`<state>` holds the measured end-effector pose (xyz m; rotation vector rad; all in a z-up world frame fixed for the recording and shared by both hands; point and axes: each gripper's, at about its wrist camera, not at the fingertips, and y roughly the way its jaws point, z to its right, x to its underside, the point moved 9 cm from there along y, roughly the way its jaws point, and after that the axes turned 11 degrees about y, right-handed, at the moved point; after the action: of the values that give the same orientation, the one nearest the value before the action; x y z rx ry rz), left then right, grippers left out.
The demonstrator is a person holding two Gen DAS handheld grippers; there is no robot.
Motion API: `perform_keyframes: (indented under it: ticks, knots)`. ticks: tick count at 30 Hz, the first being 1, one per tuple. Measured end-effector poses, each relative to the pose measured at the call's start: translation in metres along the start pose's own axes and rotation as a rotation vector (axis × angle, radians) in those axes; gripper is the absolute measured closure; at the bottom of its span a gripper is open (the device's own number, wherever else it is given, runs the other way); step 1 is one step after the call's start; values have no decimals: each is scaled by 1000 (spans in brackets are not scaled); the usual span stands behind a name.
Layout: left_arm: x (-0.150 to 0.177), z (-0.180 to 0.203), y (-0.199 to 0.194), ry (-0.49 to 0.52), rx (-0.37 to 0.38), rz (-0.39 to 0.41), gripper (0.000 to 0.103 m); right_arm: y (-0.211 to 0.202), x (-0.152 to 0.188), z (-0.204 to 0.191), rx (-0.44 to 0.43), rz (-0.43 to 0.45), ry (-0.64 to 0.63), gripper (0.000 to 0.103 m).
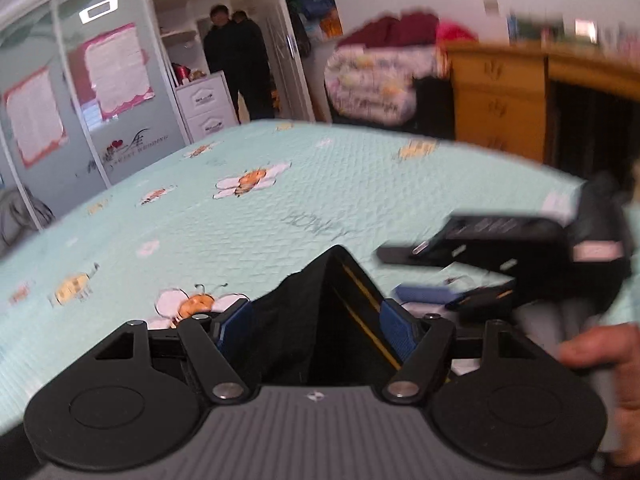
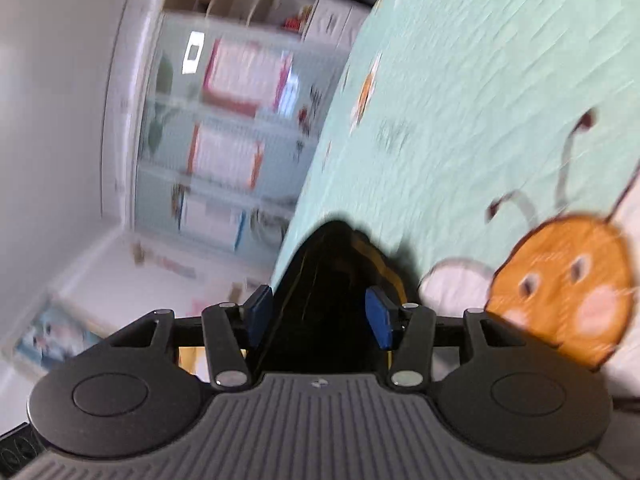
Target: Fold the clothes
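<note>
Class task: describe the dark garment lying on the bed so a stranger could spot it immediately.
Find the mint-green bedspread printed with cartoon bees. At its near edge, between the blue pads, lies the black garment. Thin yellow stripes set it apart.

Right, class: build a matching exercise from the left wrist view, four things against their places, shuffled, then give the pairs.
1 black yellow-striped garment
2 mint-green bee-print quilted bedspread
3 yellow-brown wooden cabinet
4 person in dark clothes

a standing far back, left
b inside the left gripper
c spread beneath the garment
d beyond the bedspread, right

Pairs: 1-b, 2-c, 3-d, 4-a
</note>
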<state>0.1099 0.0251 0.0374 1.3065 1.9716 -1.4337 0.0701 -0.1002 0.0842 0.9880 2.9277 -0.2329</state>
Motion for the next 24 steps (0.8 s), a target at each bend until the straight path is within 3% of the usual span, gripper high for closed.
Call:
perform_keyframes:
  ticks: [4, 9, 10, 11, 12, 16, 19, 24]
  knots:
    - [-11, -8, 49, 50, -5, -101, 29, -11, -24, 13, -15, 123, 78, 50]
    - [0, -23, 115, 34, 17, -326, 34, -10, -38, 30, -54, 152, 159, 50]
    - [3, -24, 123, 36, 25, -349, 49, -11, -37, 32, -52, 150, 156, 50]
    - [6, -26, 130, 38, 34, -372, 85, -14, -36, 34, -45, 146, 149, 50]
    - [7, -27, 137, 34, 42, -387, 96, -14, -35, 34, -40, 144, 142, 50]
    - [-14, -38, 132, 43, -33, -311, 97, -11, -34, 30, -29, 145, 130, 50]
    - [-49, -59, 113, -35, -71, -209, 99, -20, -30, 34, -28, 155, 137, 50]
    - [-64, -78, 126, -104, -90, -116, 100, -24, -25, 38, -15, 166, 123, 50]
